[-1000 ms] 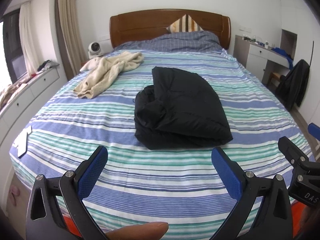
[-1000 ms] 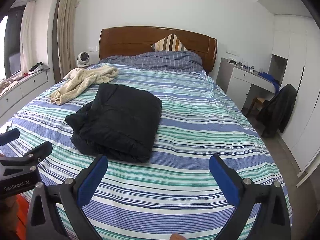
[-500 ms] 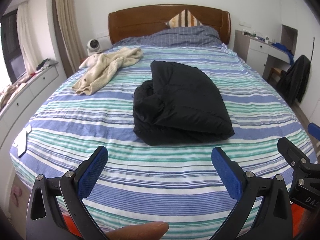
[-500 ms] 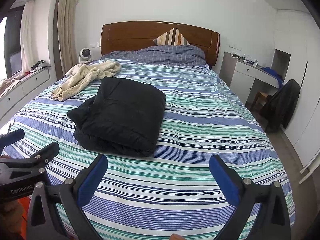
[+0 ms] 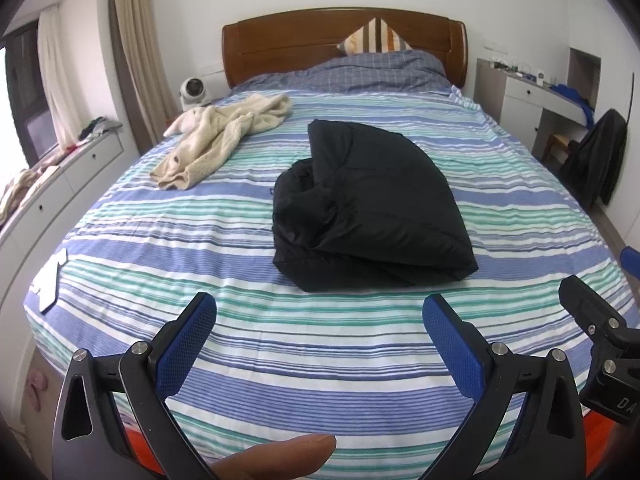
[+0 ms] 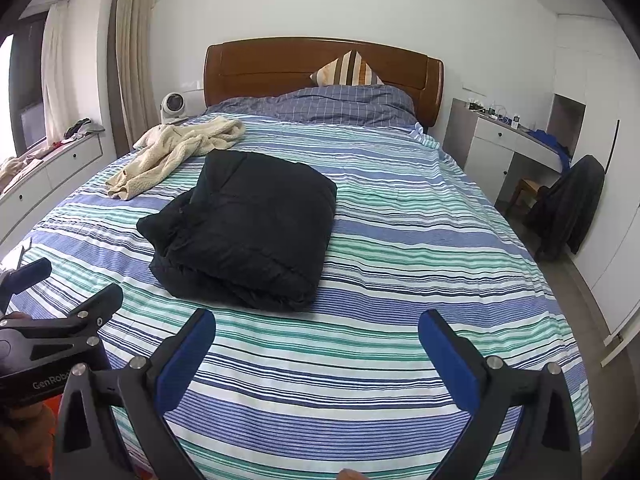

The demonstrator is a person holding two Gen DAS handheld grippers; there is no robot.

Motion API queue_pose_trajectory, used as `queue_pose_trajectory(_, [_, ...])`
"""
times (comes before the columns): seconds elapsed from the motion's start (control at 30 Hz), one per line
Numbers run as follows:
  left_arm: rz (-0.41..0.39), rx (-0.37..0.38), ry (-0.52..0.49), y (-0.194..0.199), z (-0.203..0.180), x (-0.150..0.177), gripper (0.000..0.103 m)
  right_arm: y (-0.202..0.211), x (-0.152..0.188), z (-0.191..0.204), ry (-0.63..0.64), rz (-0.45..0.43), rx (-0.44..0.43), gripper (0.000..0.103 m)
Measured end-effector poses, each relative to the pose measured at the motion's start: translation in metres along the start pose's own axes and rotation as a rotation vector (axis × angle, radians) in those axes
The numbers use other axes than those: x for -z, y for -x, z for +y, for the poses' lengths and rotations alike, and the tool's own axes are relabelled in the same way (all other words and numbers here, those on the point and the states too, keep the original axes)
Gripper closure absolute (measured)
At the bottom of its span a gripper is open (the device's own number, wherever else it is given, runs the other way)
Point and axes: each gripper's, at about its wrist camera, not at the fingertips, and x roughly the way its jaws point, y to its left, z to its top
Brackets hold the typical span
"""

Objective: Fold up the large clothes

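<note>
While both claws hung wide open and empty over the foot of the bed (image 5: 120, 240), we saw the black jacket (image 5: 372, 208) lying folded in a thick bundle near the middle of the striped sheet. From the left wrist view, the left claw (image 5: 320, 340) sat short of the bundle, its blue pads (image 5: 184, 344) spread apart with the jacket's near edge ahead of the gap and clear of both fingers. A fingertip of the holder's hand (image 5: 280, 454) showed at the bottom of that view, and the other tool's black frame stood at the lower right edge.

From the right wrist view, the right claw (image 6: 318, 344) pointed up the bed with the jacket ahead and to its left, the bundle's near corner just beyond the left pad (image 6: 186, 356) and not touching it. The left tool's body stood at the lower left edge of this view.

We noted a cream fleece garment (image 5: 224, 140) crumpled toward the head of the bed on the left side, well apart from the jacket. A striped pillow (image 6: 348, 70) leaned against the wooden headboard (image 6: 280, 68), a small white fan (image 6: 173, 106) stood beside it, and a dark coat (image 6: 568, 204) draped a chair by the white counter (image 6: 508, 136) at right.
</note>
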Motion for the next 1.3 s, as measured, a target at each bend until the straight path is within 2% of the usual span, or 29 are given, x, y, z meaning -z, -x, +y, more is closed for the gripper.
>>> queue_pose_trajectory(1.3, [-0.056,-0.014,-0.006,0.023,0.0,-0.006,0.001,0.021,-0.002,0.015,0.011,-0.016,-0.019,0.0])
